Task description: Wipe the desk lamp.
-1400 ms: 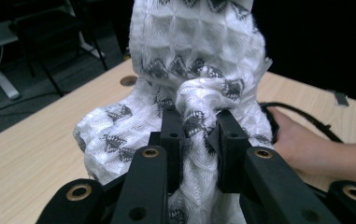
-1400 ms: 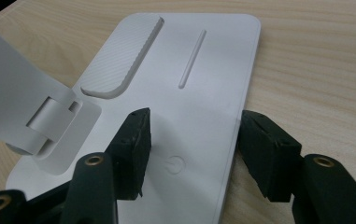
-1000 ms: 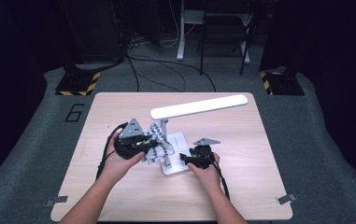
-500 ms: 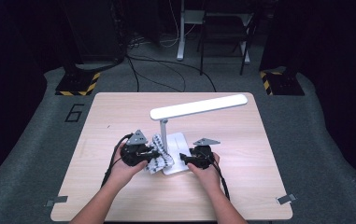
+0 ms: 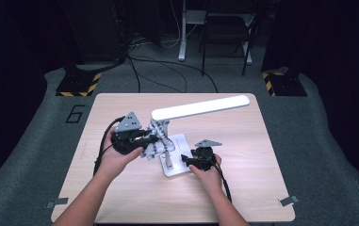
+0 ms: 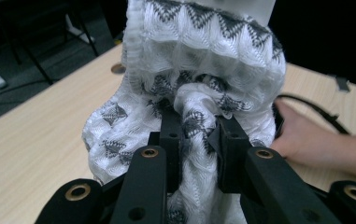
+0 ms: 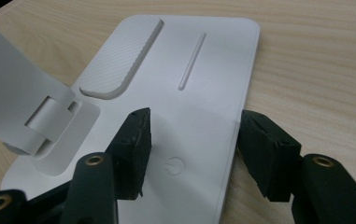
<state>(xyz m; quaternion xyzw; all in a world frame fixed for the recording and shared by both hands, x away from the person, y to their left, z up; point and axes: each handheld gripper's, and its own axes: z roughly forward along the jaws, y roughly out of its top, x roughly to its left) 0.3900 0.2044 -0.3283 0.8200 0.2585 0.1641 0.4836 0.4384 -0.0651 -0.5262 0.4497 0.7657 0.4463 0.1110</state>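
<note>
A white desk lamp stands mid-table with its flat base, an upright stem and a long head. A white knitted cover with a grey zigzag pattern is bunched around the stem. My left gripper is shut on a fold of this cover; the fold is pinched between the jaws. My right gripper is open and low over the base. One of its jaws is over the plate by the power mark and the other is past the plate's edge.
The lamp's hinge and stem foot stand just left of the right gripper's jaws. The person's right hand lies behind the cover. Cables trail from both grippers across the wooden table. Dark stands and floor cables lie beyond the far edge.
My left gripper dipped toward the base, then rose up the stem with the knitted cover in its jaws. The right gripper stayed on the base.
</note>
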